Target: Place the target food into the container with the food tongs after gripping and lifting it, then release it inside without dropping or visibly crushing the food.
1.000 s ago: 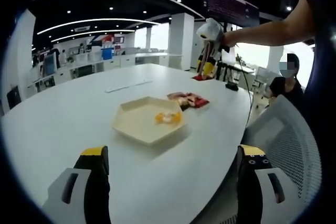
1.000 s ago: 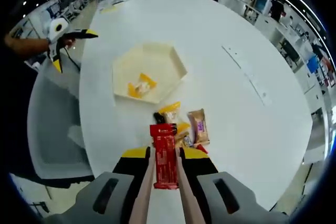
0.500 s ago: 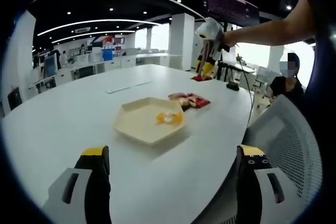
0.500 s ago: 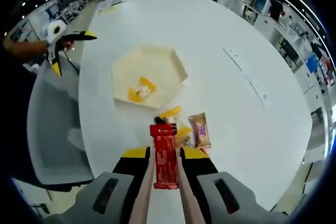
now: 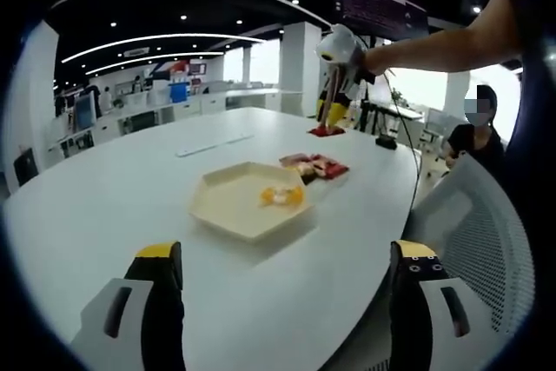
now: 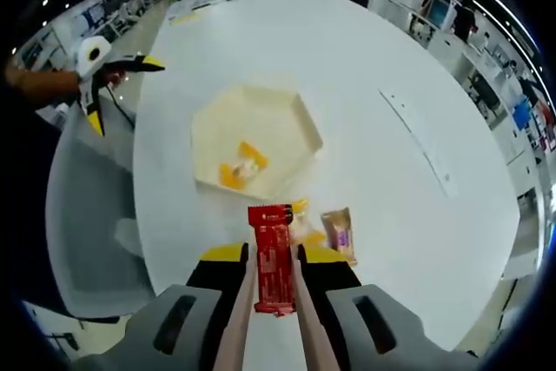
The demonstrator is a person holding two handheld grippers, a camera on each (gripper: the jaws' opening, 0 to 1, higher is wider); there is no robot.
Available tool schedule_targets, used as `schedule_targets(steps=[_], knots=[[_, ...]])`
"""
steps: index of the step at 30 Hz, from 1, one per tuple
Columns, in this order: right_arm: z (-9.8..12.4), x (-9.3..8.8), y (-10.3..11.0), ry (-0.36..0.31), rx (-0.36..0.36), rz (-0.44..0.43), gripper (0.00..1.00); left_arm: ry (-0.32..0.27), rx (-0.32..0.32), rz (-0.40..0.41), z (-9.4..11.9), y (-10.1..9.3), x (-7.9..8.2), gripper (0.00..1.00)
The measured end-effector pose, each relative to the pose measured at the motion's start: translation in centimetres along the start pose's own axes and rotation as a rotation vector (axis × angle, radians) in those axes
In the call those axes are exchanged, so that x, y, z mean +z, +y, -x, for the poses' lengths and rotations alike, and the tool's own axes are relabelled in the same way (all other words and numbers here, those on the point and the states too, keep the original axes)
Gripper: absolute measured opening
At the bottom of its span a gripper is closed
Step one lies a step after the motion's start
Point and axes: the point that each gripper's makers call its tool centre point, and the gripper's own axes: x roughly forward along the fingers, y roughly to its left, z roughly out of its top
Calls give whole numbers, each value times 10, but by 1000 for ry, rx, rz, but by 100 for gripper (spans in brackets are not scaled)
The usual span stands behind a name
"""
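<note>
**Q:** Left gripper view first: how far along does it look?

**A:** Partway, I'd judge. The left gripper (image 5: 282,280) hangs over the near edge of the white worktop (image 5: 104,188) with its jaws wide apart and nothing between them. The hexagonal tray (image 5: 252,200) already holds one yellow-wrapped snack (image 5: 280,195). Just beyond it lie a few loose packets (image 5: 313,165). High above them the right gripper (image 5: 333,97) carries a red bar (image 5: 327,130).

**Q:** And the right gripper view?

**A:** The right gripper (image 6: 272,271) has its jaws clamped on the food tongs (image 6: 244,310), and the tong arms pinch the red bar (image 6: 272,258) upright, well clear of the worktop (image 6: 382,67). The wrapper looks flat, not crumpled. The tray (image 6: 256,132) sits ahead and below, the packets (image 6: 337,234) just beside the bar's line. The left gripper (image 6: 109,71) shows off to the side.

**Q:** What's left?

**A:** Gripping and lifting look done. Carrying the bar over the tray, lowering it and letting go inside are not yet done.
</note>
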Motion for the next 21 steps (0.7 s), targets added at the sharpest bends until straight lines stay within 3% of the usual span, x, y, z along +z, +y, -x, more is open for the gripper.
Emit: schedule_targets(steps=[21], knots=[[-25, 45, 6, -22, 24, 43, 22, 0, 14, -20, 1, 2, 1, 95]])
